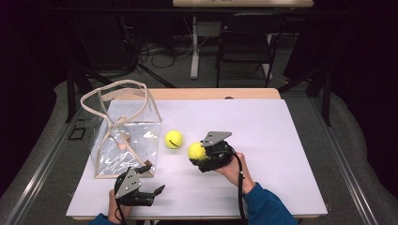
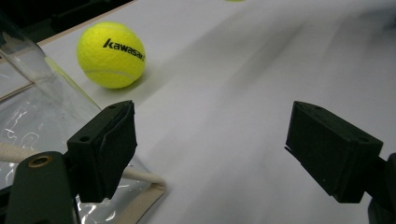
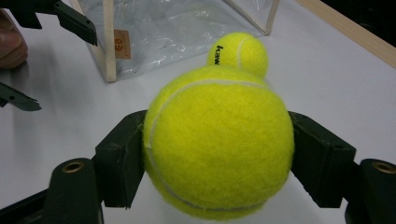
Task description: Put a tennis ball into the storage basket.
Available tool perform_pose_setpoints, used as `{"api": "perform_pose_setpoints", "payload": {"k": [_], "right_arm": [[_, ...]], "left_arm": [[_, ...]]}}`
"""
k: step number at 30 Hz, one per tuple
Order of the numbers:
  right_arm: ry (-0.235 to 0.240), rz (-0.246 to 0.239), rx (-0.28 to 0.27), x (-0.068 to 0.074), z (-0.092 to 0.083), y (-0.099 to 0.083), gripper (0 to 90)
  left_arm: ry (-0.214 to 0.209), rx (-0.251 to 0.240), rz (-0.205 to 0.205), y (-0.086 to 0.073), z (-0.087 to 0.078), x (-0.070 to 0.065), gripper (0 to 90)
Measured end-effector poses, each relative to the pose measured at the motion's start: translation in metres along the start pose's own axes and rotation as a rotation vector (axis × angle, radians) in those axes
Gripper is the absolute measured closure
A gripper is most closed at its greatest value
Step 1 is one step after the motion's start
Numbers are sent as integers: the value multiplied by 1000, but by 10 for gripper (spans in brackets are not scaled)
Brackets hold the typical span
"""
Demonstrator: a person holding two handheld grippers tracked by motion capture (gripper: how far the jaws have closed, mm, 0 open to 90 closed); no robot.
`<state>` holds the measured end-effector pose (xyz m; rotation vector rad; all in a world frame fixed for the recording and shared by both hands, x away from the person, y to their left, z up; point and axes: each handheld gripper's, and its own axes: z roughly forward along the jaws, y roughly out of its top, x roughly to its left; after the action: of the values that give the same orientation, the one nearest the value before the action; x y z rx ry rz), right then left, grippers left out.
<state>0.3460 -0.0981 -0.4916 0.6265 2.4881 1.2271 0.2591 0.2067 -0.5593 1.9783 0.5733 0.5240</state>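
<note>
My right gripper point(image 1: 199, 154) is shut on a yellow tennis ball point(image 1: 196, 151), lifted slightly over the white mat; in the right gripper view the ball point(image 3: 218, 140) sits squeezed between both black pads. A second tennis ball point(image 1: 173, 139) printed "Kawasaki" lies on the mat just left of it, also seen as the lettered ball point(image 2: 111, 55) and the far ball point(image 3: 239, 52). A clear plastic tote bag point(image 1: 124, 136) with beige straps stands open at the left. My left gripper point(image 1: 155, 192) rests open near the table's front edge, beside the bag's bottom corner point(image 2: 149, 189), with nothing between its jaws.
The white mat point(image 1: 263, 140) covers a wooden table point(image 1: 244, 93). Behind the table stand a dark chair point(image 1: 246, 42) and a white table leg point(image 1: 194, 51) among floor cables. A person's blue sleeve point(image 1: 265, 206) comes in at the bottom.
</note>
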Motion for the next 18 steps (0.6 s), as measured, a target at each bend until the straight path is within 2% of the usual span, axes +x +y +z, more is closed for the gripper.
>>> {"api": "perform_pose_setpoints", "payload": {"k": [4, 18], "right_arm": [[-6, -10, -8, 2, -1, 1, 261], [-15, 2, -35, 2, -2, 1, 262]], "left_arm": [[0, 2, 1, 0, 0, 0, 161], [-4, -6, -1, 0, 0, 0, 161]]}}
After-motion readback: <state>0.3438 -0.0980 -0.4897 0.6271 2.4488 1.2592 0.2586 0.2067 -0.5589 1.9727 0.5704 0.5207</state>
